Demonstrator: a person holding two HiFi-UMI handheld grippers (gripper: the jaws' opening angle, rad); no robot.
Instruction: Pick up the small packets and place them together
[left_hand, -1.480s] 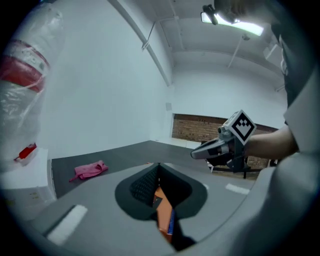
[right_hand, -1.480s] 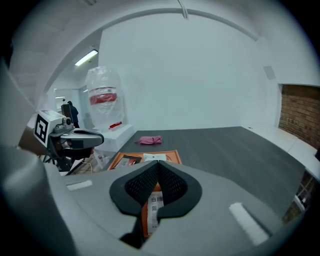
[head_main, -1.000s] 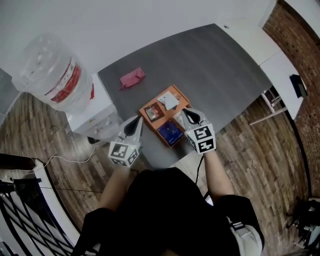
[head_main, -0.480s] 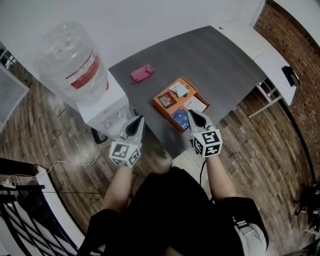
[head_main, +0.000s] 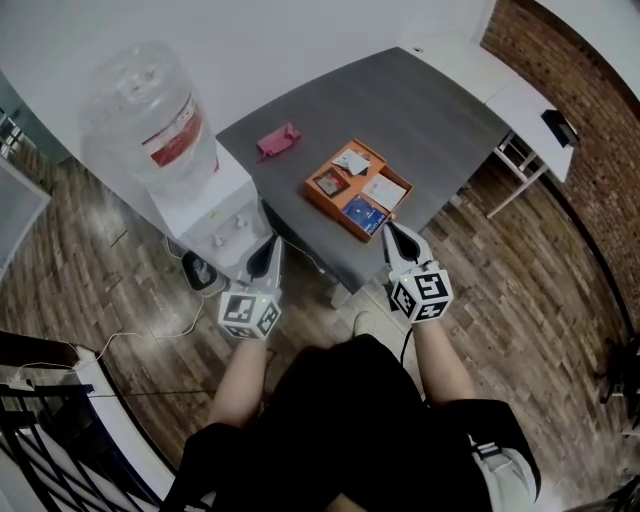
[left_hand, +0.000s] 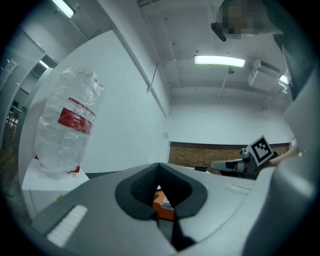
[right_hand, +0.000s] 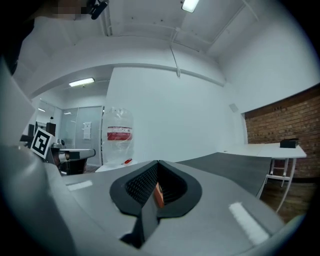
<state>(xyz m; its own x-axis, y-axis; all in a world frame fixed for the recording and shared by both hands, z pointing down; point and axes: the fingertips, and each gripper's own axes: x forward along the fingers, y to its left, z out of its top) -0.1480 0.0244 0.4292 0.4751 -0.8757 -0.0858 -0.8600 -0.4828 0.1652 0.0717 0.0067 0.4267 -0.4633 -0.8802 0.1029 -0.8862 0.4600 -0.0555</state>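
Jaws closed and empty on left gripper (head_main: 272, 240) and right gripper (head_main: 390, 228).
Orange tray (head_main: 318, 197) holds small packets (head_main: 351, 160), blue packet (head_main: 362, 213) in its near corner; grey tabletop (head_main: 430, 105), wood floor (head_main: 520, 300).

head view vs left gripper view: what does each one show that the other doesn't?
Head view only: the whole grey table, the pink packet lying on it, the blue packet inside the orange box, and the wood floor.
Left gripper view only: the ceiling light, and a close look at the left gripper, jaws together with nothing between them.
Both: the water bottle, the orange box, the right gripper and the brick wall.
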